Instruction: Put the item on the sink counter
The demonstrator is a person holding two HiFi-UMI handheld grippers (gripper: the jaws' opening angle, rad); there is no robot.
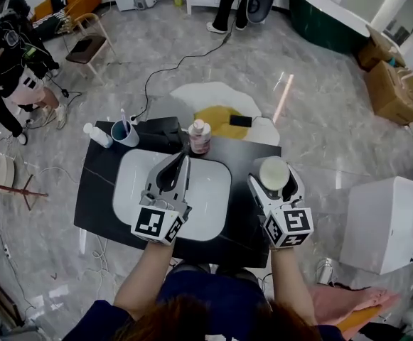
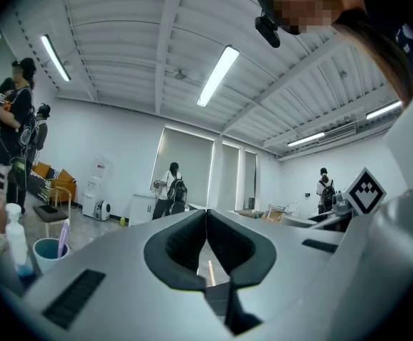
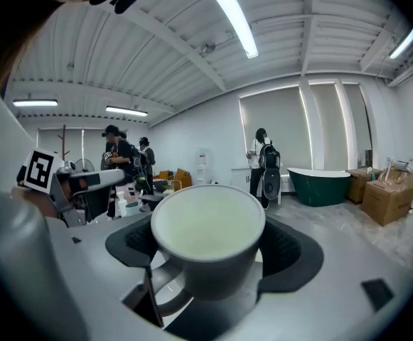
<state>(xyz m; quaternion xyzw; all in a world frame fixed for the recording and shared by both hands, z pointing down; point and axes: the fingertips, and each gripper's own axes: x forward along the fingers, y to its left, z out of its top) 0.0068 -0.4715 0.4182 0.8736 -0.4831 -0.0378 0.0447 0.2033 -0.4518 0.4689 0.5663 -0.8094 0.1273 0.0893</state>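
Black and matte, the sink counter [image 1: 99, 190] carries a white plastic bottle [image 1: 96, 133] and a blue cup [image 1: 124, 133] at its far left corner. The left gripper [image 1: 183, 160] hangs over the glossy white basin [image 1: 213, 190], jaws pressed together on nothing. A pink-capped bottle [image 1: 200, 137] stands behind the basin. The right gripper [image 1: 275, 182] clamps a smooth round white mug [image 3: 207, 226] (handle toward its camera) over the counter's bare right strip. Best lowered level, base flat, before loosening: it looks glazed and likely slippery.
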